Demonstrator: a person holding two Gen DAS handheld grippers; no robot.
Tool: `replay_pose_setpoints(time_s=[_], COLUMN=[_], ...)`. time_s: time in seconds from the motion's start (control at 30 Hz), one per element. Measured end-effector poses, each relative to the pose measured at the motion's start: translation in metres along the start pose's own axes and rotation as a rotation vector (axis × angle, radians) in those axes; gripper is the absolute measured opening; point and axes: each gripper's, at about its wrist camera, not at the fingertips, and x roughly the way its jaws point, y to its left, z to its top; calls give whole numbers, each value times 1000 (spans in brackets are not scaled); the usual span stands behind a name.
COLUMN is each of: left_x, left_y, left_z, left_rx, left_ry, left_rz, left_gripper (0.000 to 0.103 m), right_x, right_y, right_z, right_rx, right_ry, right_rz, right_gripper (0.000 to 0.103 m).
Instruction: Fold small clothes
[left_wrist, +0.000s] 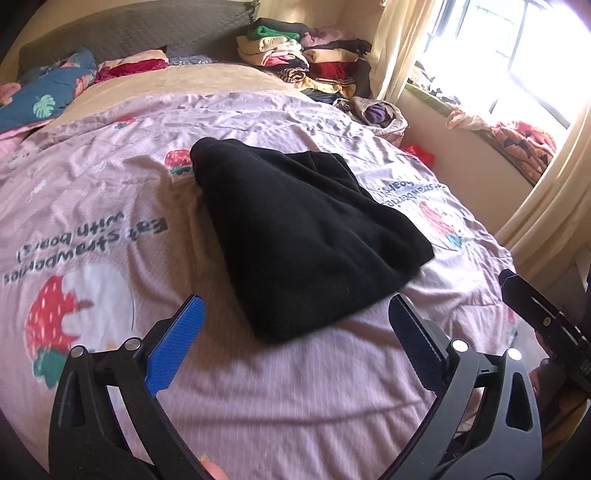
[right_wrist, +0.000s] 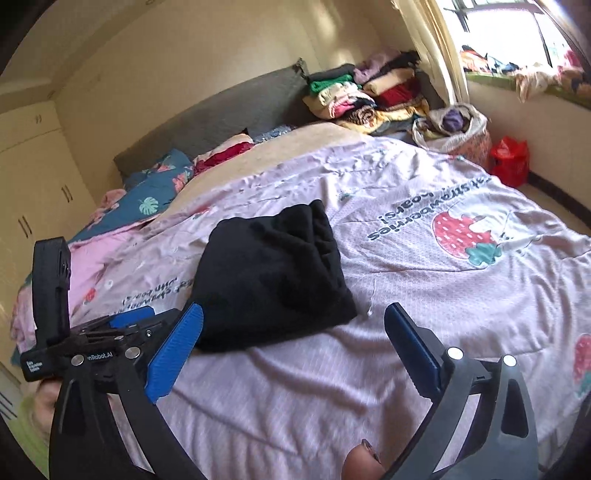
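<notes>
Fingers (left_wrist: 175, 343) on my left gripper (left_wrist: 295, 325) and right gripper (right_wrist: 293, 332) spread wide, empty; folded black knit garment (left_wrist: 306, 240) lies loose on the pink strawberry-print bedspread (left_wrist: 295, 398).

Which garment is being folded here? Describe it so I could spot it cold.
Start at the pink strawberry-print bedspread. At its centre lies a folded black garment, apart from both open grippers. It is the only plain black item there; the colourful clothes pile sits far back by the headboard.

Home bedroom, bed (right_wrist: 406, 258), wardrobe (right_wrist: 33, 177), window (left_wrist: 517, 55)
</notes>
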Motion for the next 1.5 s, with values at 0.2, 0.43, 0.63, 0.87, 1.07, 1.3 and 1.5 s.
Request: replay_pose_setpoints(time_s=[0.2, 0.43, 0.63, 0.87, 1.07, 1.3, 1.5], left_x=[-18, -31, -31, -34, -35, -33, -31], left_y=[2, -1, -3, 0, 2, 2, 2], left_z=[-22, -44, -53, -54, -55, -54, -54], left_rx=[-15, -26, -31, -36, -38, -32, -31], left_ry=[-17, -39, -19, -25, -30, -20, -12], left_rz=[-9, -21, -8, 36, 46, 61, 69], left_gripper=[93, 93, 93, 93, 93, 93, 93], right_x=[-21, -26, -19, -19, -19, -18, -17], right_y=[17, 19, 18, 17, 17, 17, 16], right_z=[-20, -43, -53, -55, -55, -56, -56], right_rx=[-74, -79, -85, -84, -85, -83, -83], right_ry=[-27, -2, 39, 38, 39, 45, 45], right_rz=[-31, -70, -121, -140, -140, -141, -145], right_gripper=[98, 98, 98, 98, 98, 98, 98])
